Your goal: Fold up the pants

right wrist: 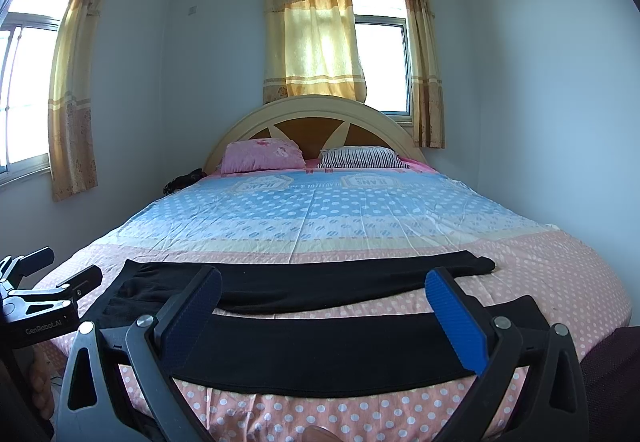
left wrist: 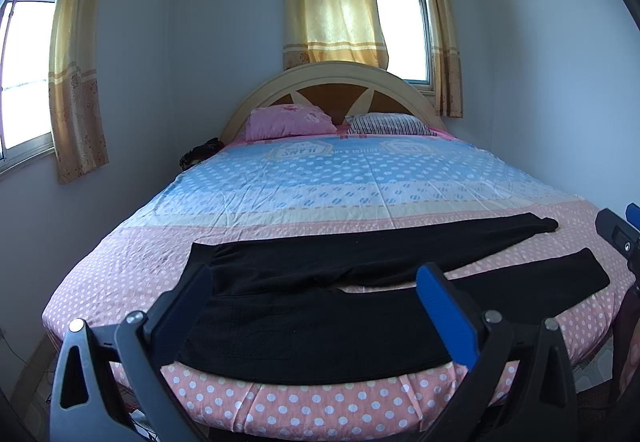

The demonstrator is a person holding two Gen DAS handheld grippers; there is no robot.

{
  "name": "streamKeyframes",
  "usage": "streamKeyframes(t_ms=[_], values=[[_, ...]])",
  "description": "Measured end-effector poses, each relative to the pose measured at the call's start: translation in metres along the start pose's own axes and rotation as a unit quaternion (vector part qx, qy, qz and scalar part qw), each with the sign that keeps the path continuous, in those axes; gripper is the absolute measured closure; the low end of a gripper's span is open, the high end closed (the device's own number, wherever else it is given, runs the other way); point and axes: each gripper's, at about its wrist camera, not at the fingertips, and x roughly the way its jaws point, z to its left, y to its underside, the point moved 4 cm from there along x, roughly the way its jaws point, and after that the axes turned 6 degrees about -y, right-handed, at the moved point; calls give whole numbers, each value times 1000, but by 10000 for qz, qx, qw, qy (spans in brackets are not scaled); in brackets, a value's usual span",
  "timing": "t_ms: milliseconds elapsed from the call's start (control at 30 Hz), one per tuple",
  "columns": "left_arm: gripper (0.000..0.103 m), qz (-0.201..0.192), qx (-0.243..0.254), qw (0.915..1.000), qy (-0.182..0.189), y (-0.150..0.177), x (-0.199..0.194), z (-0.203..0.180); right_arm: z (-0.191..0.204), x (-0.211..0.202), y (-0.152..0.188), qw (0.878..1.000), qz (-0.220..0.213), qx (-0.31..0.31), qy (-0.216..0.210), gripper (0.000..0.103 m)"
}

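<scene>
Black pants (left wrist: 320,322) lie spread flat along the near edge of the bed (left wrist: 120,274), waistband toward the near left corner, the two legs running toward the right edge and splayed apart with bedsheet showing between them. The near leg lies right at the near edge, its hem short of the near right corner.

Left claw (left wrist: 316,282) is spread wide, empty, held above the waistband end. Right claw (right wrist: 324,294) is likewise spread and empty, above the middle of the legs. Neither touches cloth.

Risks, as judged: the near leg sits so close to the edge that a pull toward the person could drag it off the bed. The thin fabric lies flat, so a claw may pinch the dotted sheet along with it, or catch only one layer.

Room: the bed beyond the far leg is bare up to the pillows (left wrist: 292,122), ample space for folding away from the edge.
</scene>
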Motion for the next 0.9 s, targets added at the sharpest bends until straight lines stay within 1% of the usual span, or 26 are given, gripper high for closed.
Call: streamKeyframes(t_ms=[900], values=[[0, 27, 14, 10000, -10, 3, 0, 0, 4, 6, 5, 9999, 99, -39, -12, 1]])
